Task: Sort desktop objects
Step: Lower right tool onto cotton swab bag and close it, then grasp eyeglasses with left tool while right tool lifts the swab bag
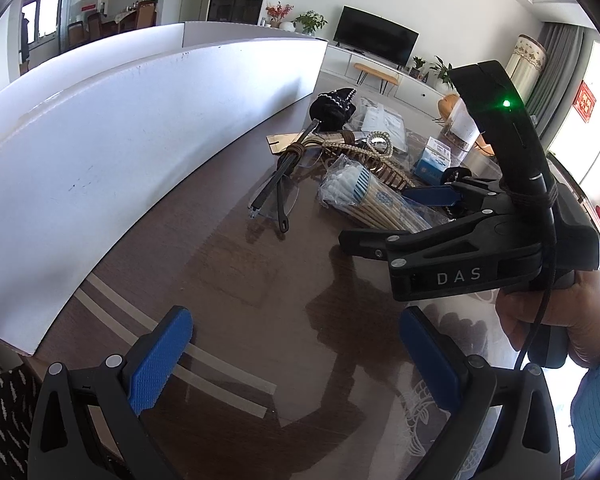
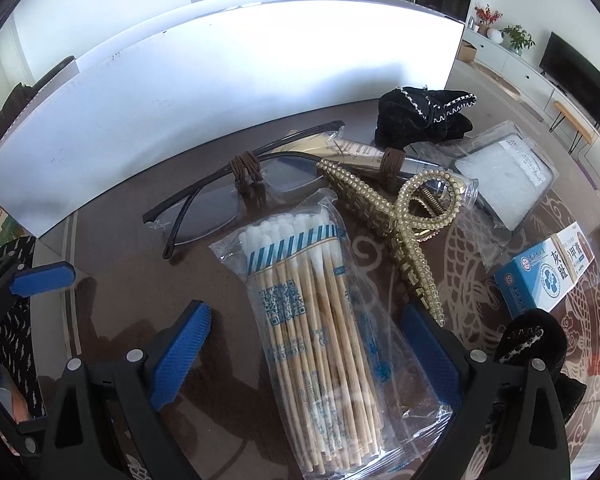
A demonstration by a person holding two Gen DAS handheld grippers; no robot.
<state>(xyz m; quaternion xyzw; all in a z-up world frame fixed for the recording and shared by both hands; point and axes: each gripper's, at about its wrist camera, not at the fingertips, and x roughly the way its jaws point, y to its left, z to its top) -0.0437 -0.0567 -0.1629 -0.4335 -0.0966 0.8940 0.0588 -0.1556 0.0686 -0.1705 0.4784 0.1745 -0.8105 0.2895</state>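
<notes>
A white upright board (image 2: 220, 92) is seen at the left, edging the dark glossy wooden table (image 2: 120, 288). The clear bag of wooden cotton swabs (image 2: 320, 320) lies between the right gripper (image 2: 306, 354) jaws — apart, untouched; the left gripper (image 1: 296, 360) jaws are apart over bare table. A black television (image 2: 580, 76) stands far right.

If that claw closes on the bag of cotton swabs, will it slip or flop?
Probably slippery: the bag of cotton swabs has a glossy, crinkled plastic wrap. It should stay fairly stiff, since wooden sticks run its length. It looks light. The right claw straddles it, open.
</notes>
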